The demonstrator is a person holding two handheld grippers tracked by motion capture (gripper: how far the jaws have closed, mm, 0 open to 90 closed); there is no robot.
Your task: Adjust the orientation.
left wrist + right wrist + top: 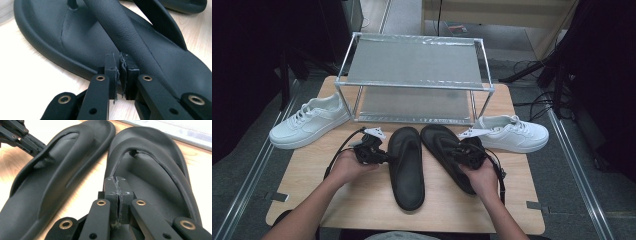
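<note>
Gripping both black flip-flops on the wooden table (362, 200), we had the left gripper (384, 157) clamped on the strap of the left flip-flop (407, 167), jaws nearly together with the strap's edge pinched between the pads. We had the right gripper (455, 150) closed on the strap of the right flip-flop (439, 142), pads almost touching. Both flip-flops lay side by side just in front of the metal shoe rack (412, 65), between two white sneakers, one at left (309, 122), one at right (514, 132)
</note>
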